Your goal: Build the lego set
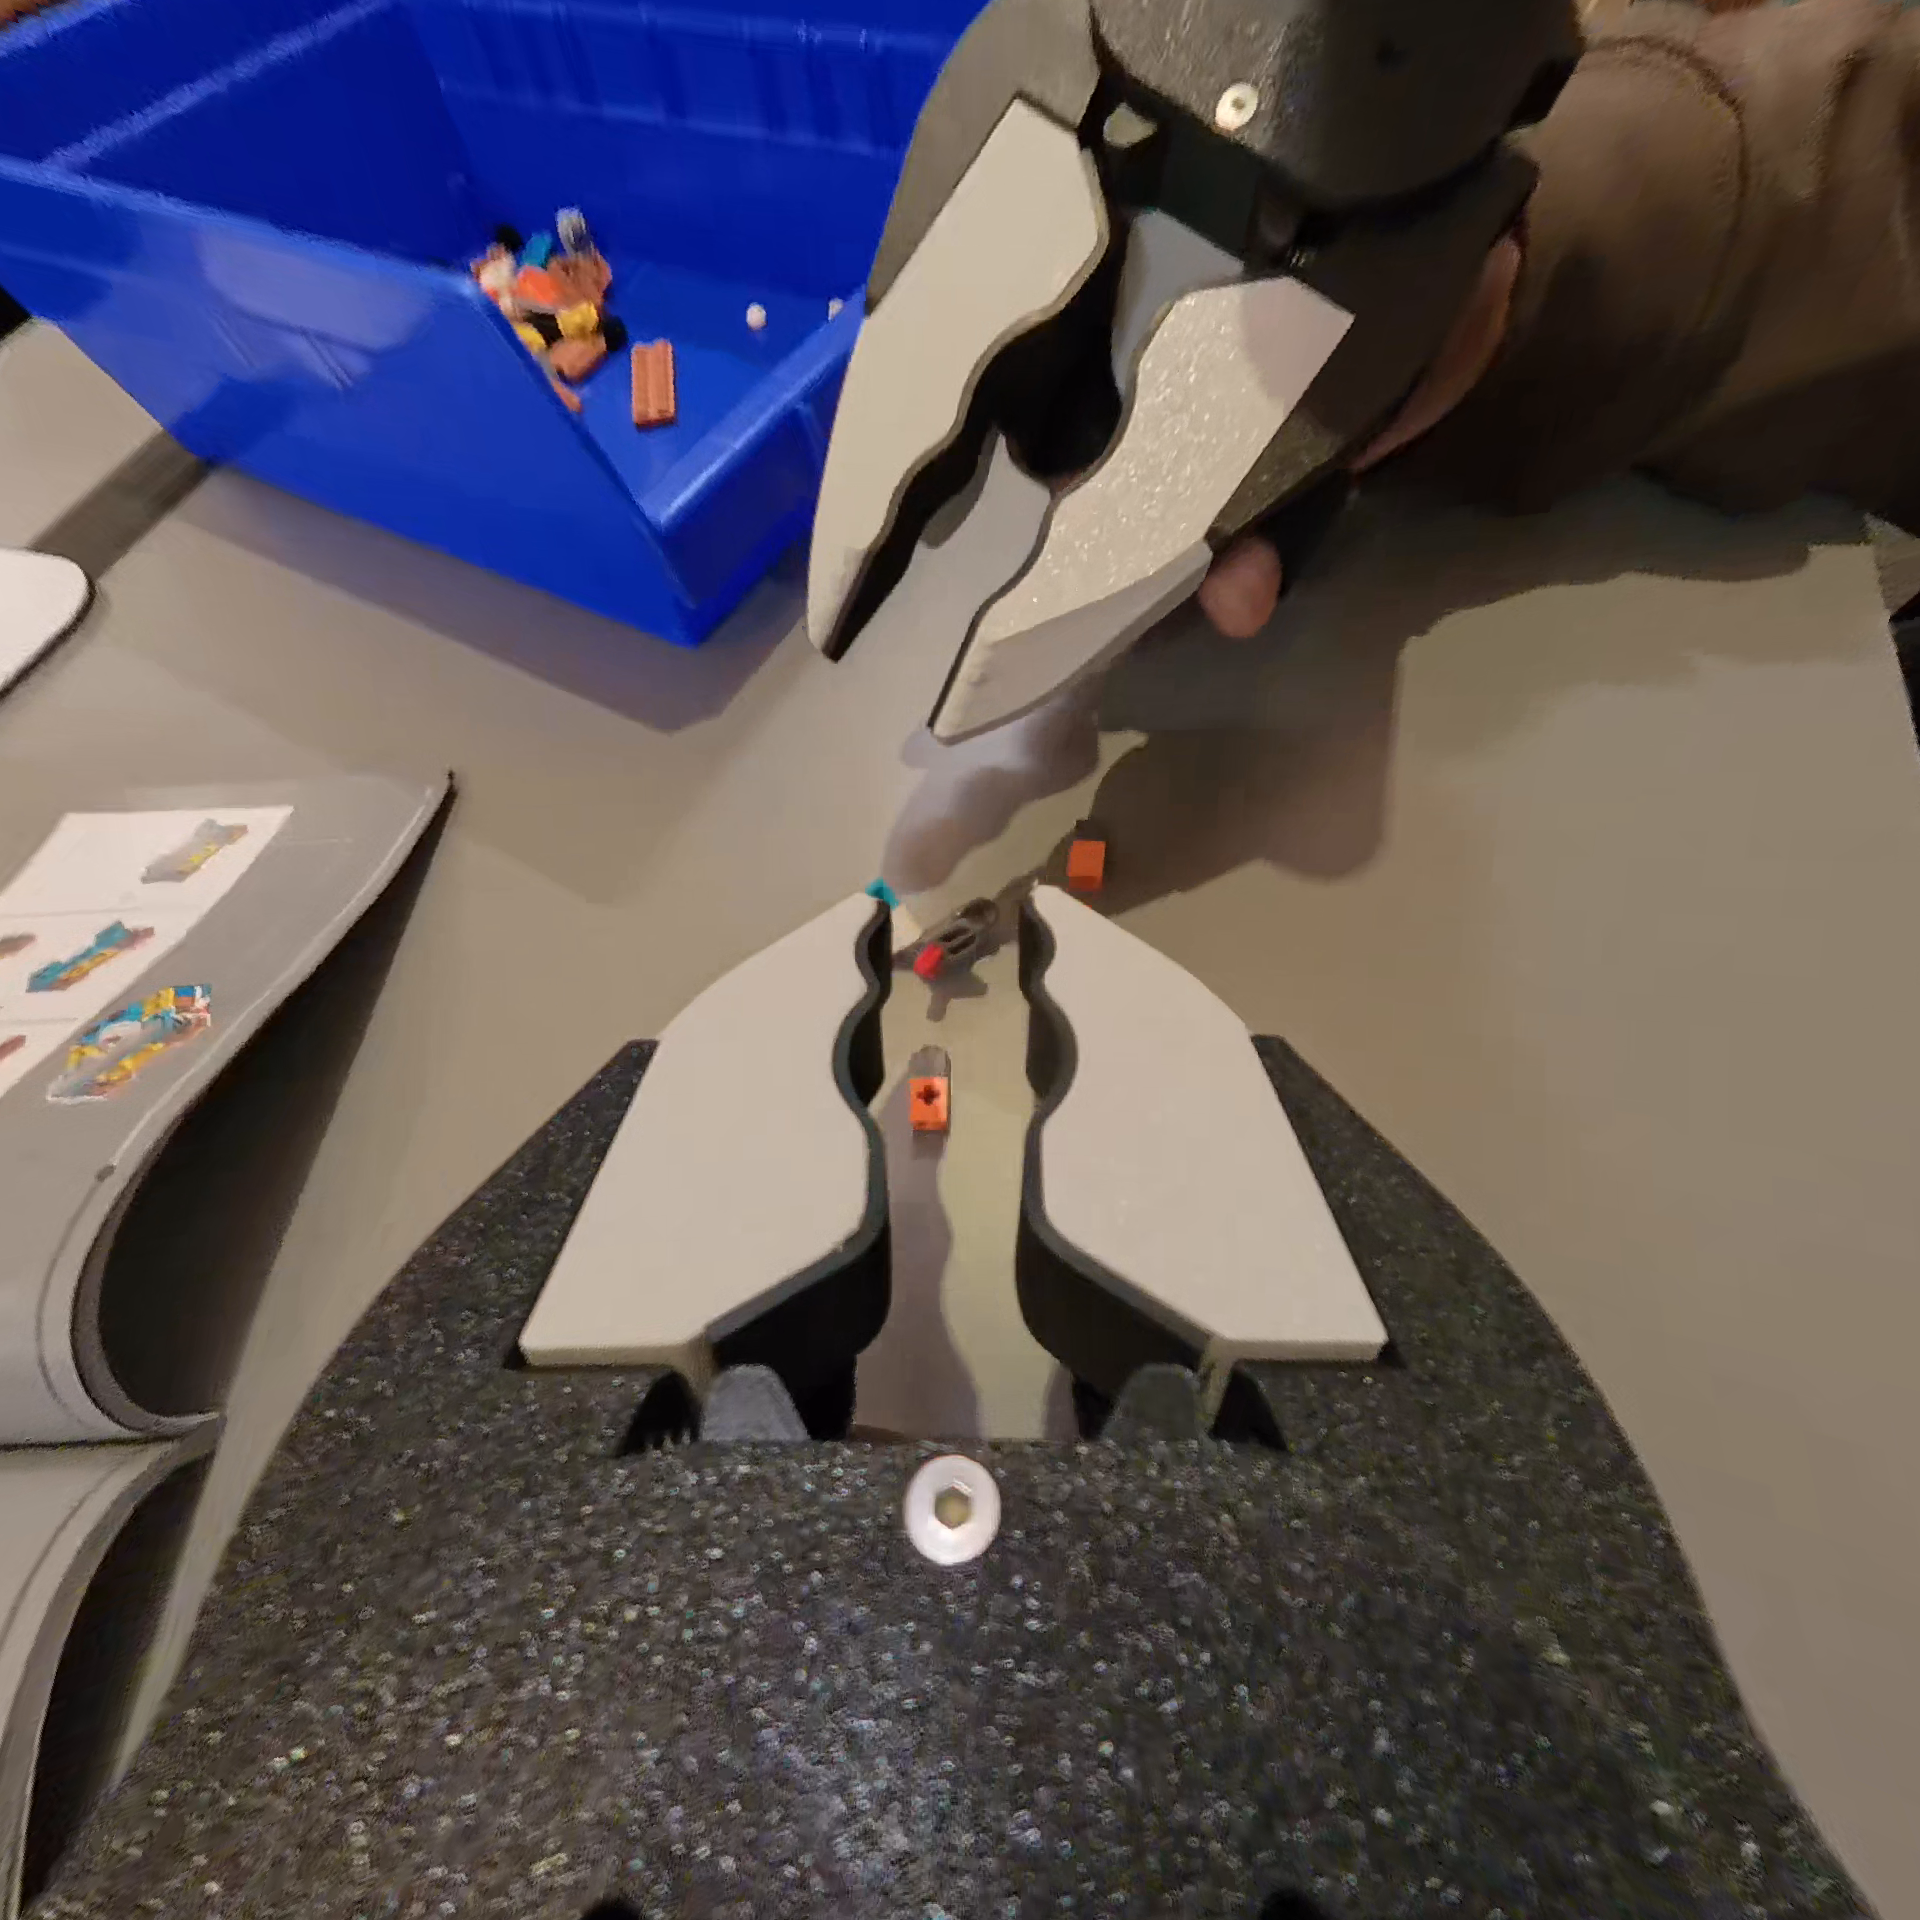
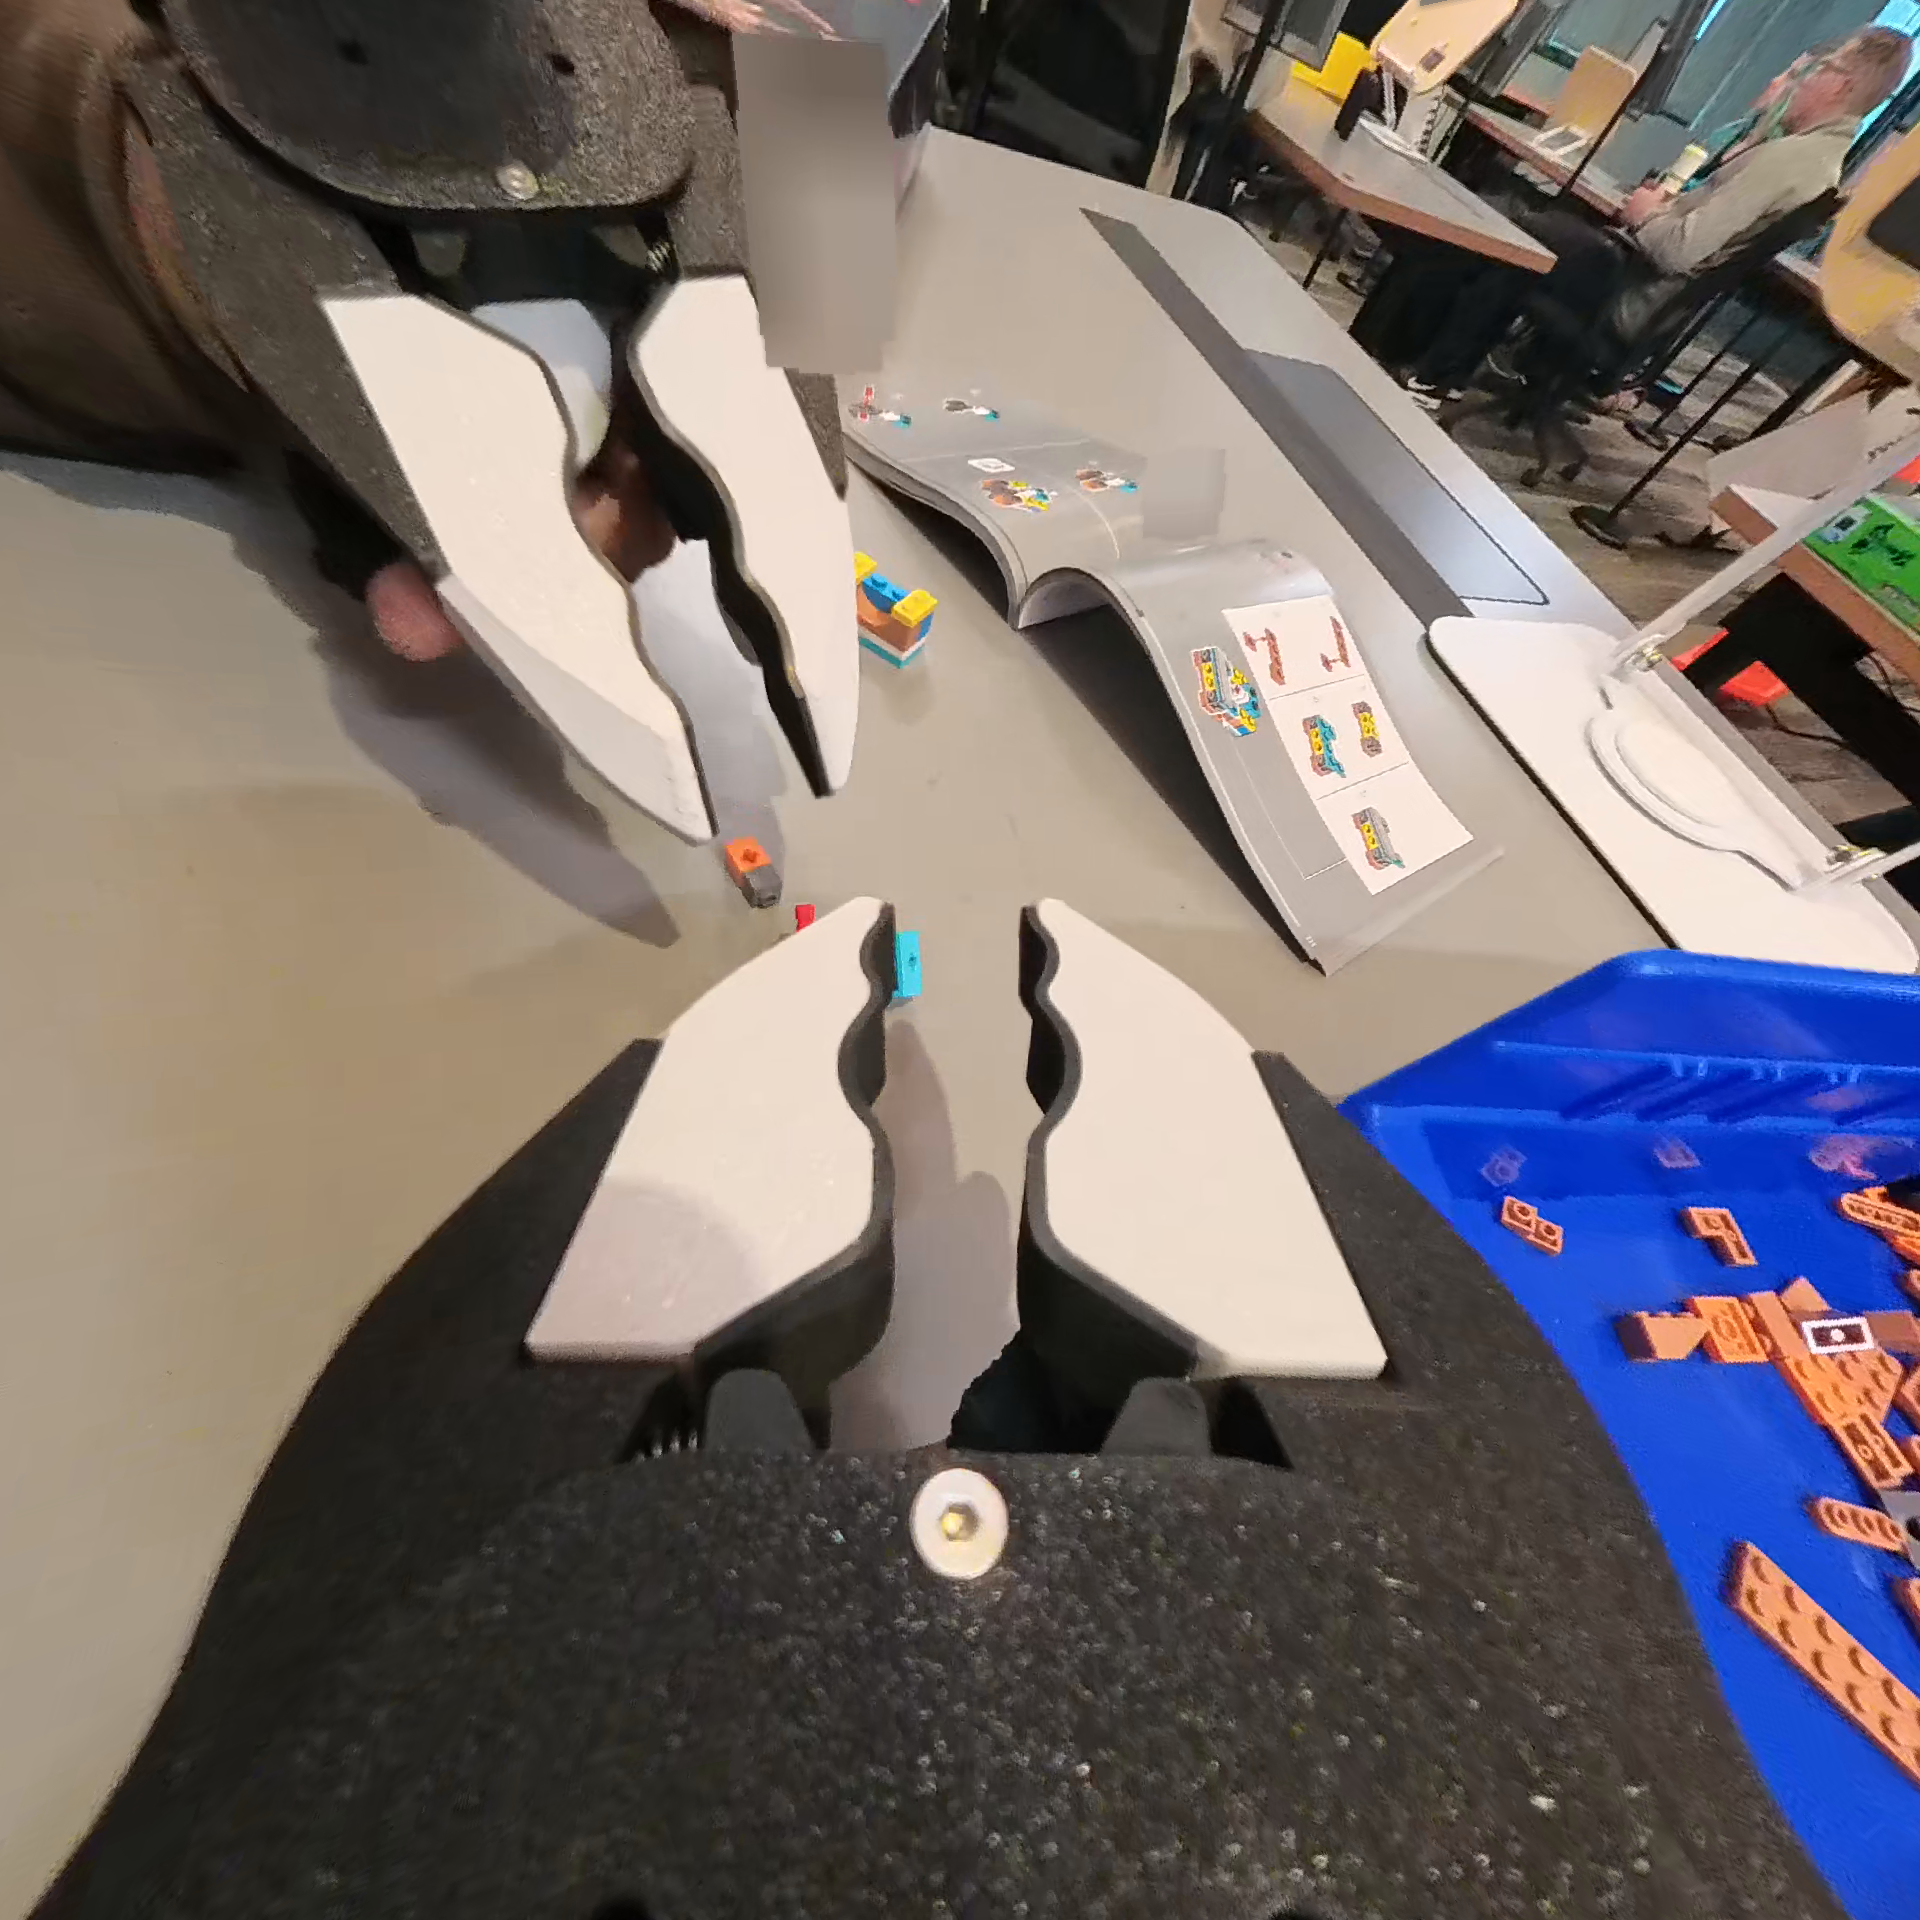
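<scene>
My left gripper is open and low over the grey table. A small orange-and-grey piece lies on the table between its fingers. A red-and-grey piece lies just past its tips, with an orange brick beyond. My right gripper is open, and a cyan piece rests against the inner side of its left finger near the tip. The two grippers face each other tip to tip: the right gripper shows in the left wrist view, and the left gripper shows in the right wrist view. A small blue, yellow and brown build stands behind.
A blue bin with several brown plates stands at the right; in the left wrist view the bin holds mixed pieces. An open instruction booklet lies beyond. A white stand sits at the far right. A person sits at another desk. The gap from one gripper's tips to the other's is roughly 4 cm. The orange brick is about 6 cm from both grippers' fingertips.
</scene>
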`<state>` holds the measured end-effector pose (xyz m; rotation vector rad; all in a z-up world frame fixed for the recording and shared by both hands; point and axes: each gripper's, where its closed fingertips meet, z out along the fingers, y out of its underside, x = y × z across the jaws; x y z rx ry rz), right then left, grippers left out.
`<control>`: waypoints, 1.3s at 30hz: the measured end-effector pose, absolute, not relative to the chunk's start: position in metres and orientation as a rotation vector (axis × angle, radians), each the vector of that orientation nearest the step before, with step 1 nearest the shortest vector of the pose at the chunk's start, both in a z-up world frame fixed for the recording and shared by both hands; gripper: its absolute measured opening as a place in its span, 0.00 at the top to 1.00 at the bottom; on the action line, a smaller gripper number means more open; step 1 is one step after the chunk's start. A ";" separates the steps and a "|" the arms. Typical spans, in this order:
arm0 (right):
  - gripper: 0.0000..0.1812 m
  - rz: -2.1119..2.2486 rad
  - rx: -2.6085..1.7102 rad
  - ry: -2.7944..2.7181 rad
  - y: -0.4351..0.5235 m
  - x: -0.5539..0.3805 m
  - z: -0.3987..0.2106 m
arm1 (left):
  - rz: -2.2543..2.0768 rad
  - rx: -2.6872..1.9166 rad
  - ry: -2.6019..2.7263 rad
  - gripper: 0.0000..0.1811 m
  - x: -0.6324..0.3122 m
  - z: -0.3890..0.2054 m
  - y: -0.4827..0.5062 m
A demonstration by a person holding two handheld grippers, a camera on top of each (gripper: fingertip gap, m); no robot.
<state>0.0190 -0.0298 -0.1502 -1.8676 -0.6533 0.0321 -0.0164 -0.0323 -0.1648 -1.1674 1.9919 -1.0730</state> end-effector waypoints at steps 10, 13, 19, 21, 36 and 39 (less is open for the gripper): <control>0.88 0.018 -1.911 -0.699 -0.028 0.012 -0.165 | -1.016 -1.265 2.069 0.87 -0.022 -0.182 -0.023; 0.87 0.040 -1.925 -0.693 -0.029 0.015 -0.168 | -1.017 -1.268 2.062 0.87 -0.021 -0.182 -0.021; 0.86 0.082 -1.928 -0.671 -0.031 0.019 -0.170 | -1.041 -1.289 2.041 0.88 -0.019 -0.181 -0.018; 0.86 0.091 -1.926 -0.665 -0.031 0.019 -0.170 | -1.043 -1.295 2.044 0.88 -0.019 -0.183 -0.018; 0.86 0.072 -1.901 -0.621 -0.031 0.024 -0.166 | -1.104 -1.317 2.007 0.88 -0.016 -0.183 -0.017; 0.86 0.086 -1.901 -0.607 -0.031 0.025 -0.165 | -1.124 -1.336 1.996 0.88 -0.016 -0.182 -0.015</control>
